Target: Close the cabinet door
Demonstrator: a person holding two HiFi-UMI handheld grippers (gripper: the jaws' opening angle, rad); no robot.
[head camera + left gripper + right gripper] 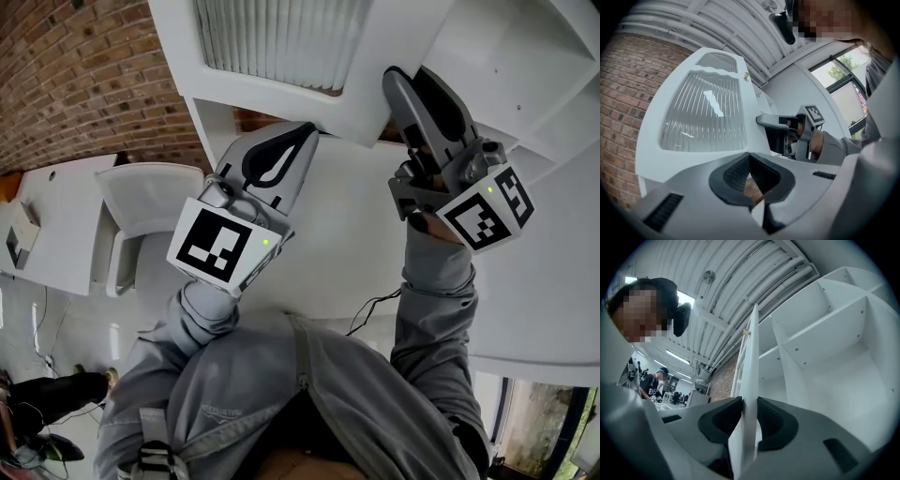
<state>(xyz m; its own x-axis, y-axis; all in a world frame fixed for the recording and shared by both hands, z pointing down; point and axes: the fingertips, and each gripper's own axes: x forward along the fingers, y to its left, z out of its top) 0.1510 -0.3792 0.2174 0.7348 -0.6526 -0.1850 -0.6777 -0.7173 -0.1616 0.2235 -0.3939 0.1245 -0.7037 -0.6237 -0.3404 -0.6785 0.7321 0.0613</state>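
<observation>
Right gripper view shows the right gripper (749, 404) clamped on the free edge of the door (751, 366). A dark pad presses on each face of the white panel, which runs up edge-on from between the jaws. Just right of it the cabinet (834, 333) stands open, showing white shelves and dividers. Past the door's left face are a brick wall (723, 376) and ceiling pipes (740, 282), with a person (654, 383) at a desk far off. In the left gripper view the left gripper (750, 157) has its jaws together at the tips with nothing between them. It sits close under the door's lower rail, facing the ribbed glass pane (703, 112) in the white frame; whether it touches the rail I cannot tell. The right gripper shows beyond, at the door's right edge. In the head view both grippers point up at the door, the left under its rail, the right at its corner beside the cabinet, with grey sleeves (431, 281) nearest the camera
</observation>
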